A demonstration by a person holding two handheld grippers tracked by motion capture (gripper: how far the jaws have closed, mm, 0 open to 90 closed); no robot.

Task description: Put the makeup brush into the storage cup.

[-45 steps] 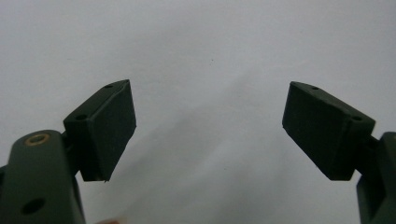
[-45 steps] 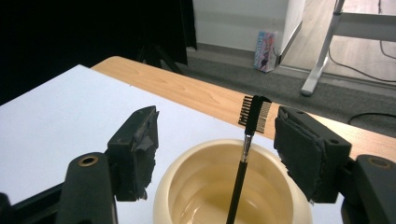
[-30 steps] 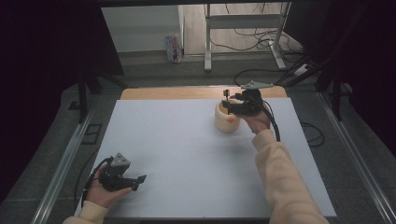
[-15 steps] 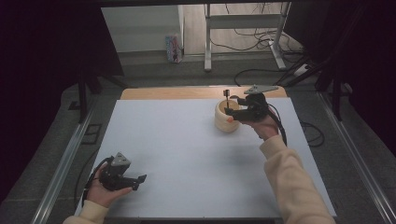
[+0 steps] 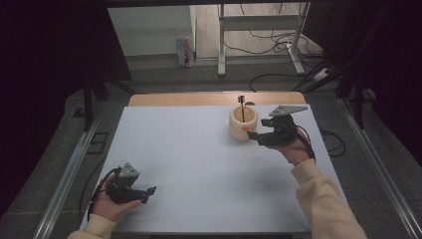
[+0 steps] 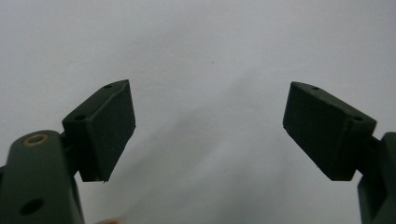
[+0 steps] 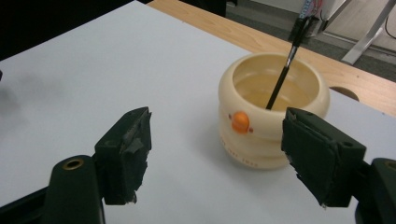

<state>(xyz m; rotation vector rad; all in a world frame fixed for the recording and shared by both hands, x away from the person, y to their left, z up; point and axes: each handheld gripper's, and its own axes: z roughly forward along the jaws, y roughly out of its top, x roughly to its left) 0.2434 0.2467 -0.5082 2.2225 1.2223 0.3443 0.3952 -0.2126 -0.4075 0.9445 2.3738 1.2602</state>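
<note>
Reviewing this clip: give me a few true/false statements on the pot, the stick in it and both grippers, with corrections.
1. The right gripper is open. True.
2. The cream pot lies on its side. False: it stands upright.
3. A thin dark stick stands in the pot. True.
4. The left gripper grips the pot. False: it is open over the bare white table.
5. The pot's orange knob faces the right gripper. True.

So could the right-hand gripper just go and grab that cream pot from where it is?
Probably yes. The right gripper is open, right beside the cream pot, with bare white table between them. The black stick stands inside the pot, clear of its sides.
</note>
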